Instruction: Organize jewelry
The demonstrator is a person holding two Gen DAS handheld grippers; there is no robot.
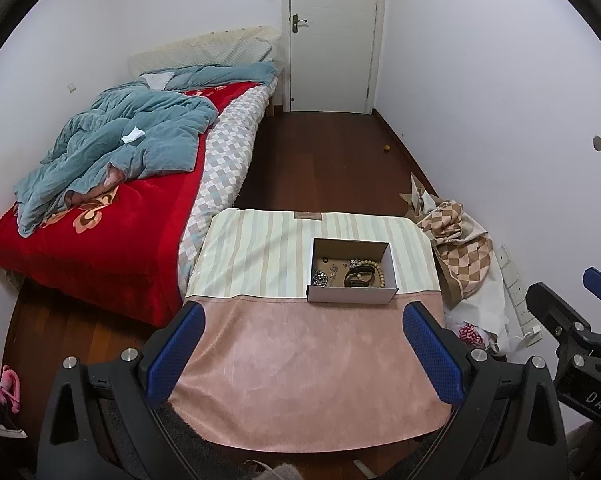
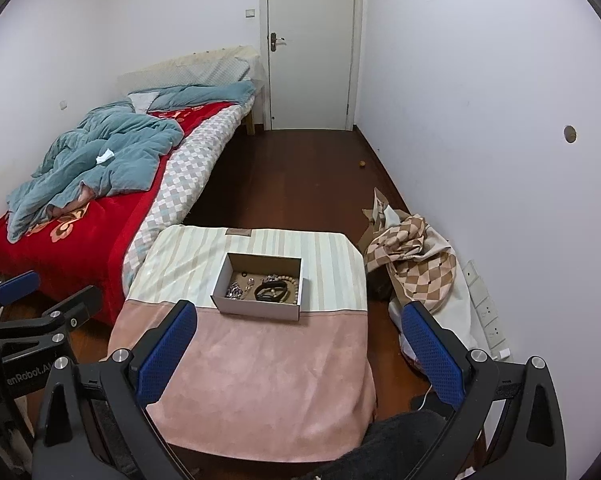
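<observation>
Left wrist view: one cardboard box (image 1: 352, 276), long axis left-right, holds several jewelry pieces (image 1: 358, 274); left gripper (image 1: 304, 354) and right gripper (image 2: 300, 352) both spread, empty

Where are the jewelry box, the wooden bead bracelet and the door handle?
Jewelry box (image 2: 256, 307): right wrist view, its white front wall.
Wooden bead bracelet (image 1: 379, 273): left wrist view, beads at its right side.
Door handle (image 2: 275, 41): right wrist view, lever plate.

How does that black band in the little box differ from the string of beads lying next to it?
The black band is dark, smooth and strap-like; the bead string is pale tan and made of separate round beads. The band lies in a small closed oval near the middle of the box; the beads curve along its right wall. Both lie loose on the box floor, untouched by either open gripper.
</observation>
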